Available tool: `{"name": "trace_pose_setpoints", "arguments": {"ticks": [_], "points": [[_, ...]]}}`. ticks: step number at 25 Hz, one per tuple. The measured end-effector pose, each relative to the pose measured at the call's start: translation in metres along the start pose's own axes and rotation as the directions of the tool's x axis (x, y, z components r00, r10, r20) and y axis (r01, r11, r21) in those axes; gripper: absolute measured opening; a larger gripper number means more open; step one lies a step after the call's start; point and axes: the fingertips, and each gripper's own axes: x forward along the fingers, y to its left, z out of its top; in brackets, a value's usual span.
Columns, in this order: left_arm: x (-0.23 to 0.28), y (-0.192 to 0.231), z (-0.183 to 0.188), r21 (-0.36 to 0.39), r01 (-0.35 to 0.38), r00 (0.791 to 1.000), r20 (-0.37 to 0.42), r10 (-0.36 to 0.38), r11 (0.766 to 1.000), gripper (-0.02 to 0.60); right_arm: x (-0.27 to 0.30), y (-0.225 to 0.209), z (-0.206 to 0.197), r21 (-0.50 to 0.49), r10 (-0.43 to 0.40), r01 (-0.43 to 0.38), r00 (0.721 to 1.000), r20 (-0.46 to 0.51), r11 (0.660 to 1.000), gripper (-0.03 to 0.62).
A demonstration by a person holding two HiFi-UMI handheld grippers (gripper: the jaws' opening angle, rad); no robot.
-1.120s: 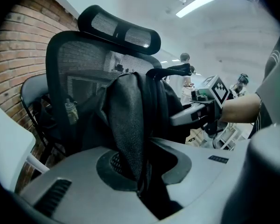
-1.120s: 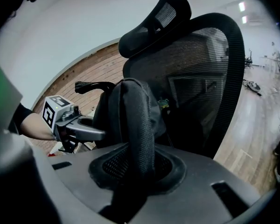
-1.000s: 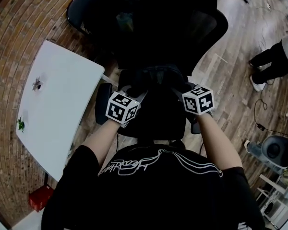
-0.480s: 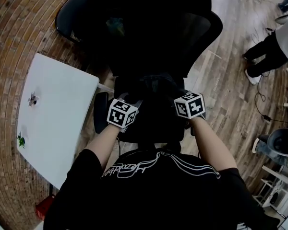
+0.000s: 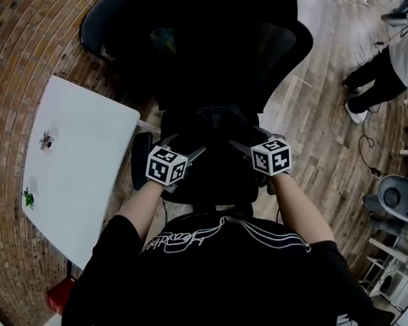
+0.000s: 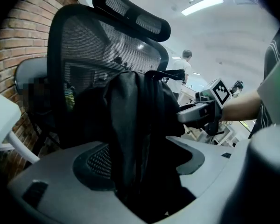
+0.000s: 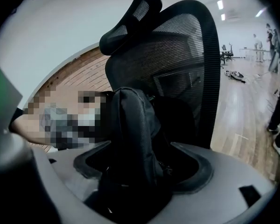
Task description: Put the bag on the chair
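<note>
A black bag stands upright on the seat of the black mesh office chair, against its backrest. My left gripper is at the bag's left side and my right gripper at its right. Both pairs of jaws have just been opening and now stand wide. In the left gripper view the bag rises between my left gripper's spread jaws, with the right gripper beyond it. In the right gripper view the bag fills the gap of my right gripper, in front of the chair back.
A white table stands just left of the chair. A second dark chair sits behind it on the brick floor. A person's legs and a grey bin are on the wooden floor to the right. A red object lies at the lower left.
Both grippers' jaws have spread apart from the bag's sides. Both hands have sunk a little, and the bag now rests on the seat by itself.
</note>
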Motion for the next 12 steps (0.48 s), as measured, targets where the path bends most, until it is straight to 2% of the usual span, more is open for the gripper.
{"name": "trace_pose_setpoints", "arguments": {"ticks": [2,7,9,12], "points": [[-0.009,0.005,-0.003,-0.04,-0.024,1.0,0.009,0.024,0.999,0.336,-0.01,-0.003,0.001,0.013,-0.001,0.001,1.0,0.017,1.0,0.376],[-0.041,-0.004,0.022,-0.14,-0.021,0.992,0.118,0.038,0.99,0.336,-0.043,0.01,0.01,0.024,0.042,-0.044,0.997,0.071,0.999,0.37],[-0.052,-0.017,0.033,-0.158,0.009,0.989,0.15,0.015,0.987,0.336,-0.058,0.022,0.018,0.002,0.07,-0.071,0.993,0.094,0.998,0.334],[-0.071,-0.041,0.047,-0.138,0.038,0.985,0.169,-0.015,0.99,0.334,-0.08,0.048,0.033,-0.033,0.127,-0.124,0.984,0.121,0.992,0.23]]}}
